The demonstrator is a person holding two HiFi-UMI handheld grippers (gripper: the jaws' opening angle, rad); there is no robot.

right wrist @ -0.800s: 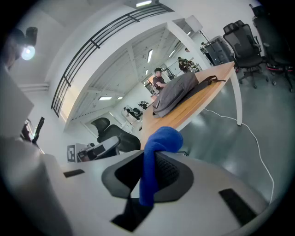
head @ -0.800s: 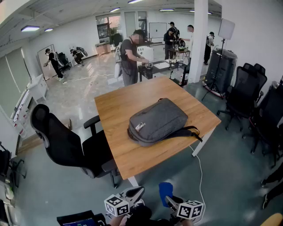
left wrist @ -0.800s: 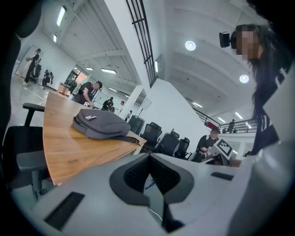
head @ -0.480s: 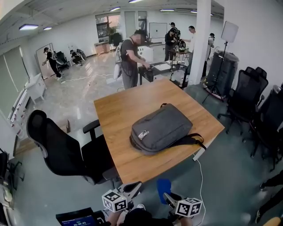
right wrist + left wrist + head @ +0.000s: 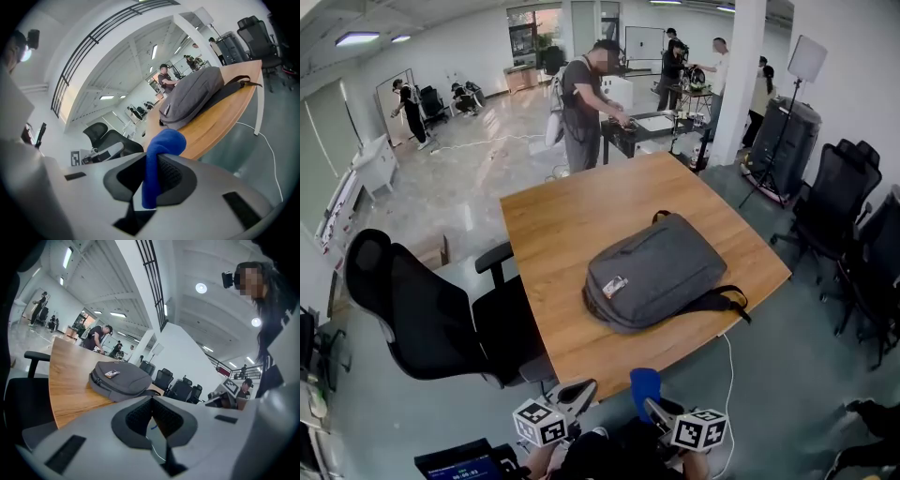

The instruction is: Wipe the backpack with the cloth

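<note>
While the right gripper pinches the cloth, the left gripper sits closed, backpack well ahead.

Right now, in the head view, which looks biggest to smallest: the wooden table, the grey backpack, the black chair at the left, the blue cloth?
1. wooden table
2. black chair, only slightly bigger than the next
3. grey backpack
4. blue cloth, smallest although nearest the camera
</note>
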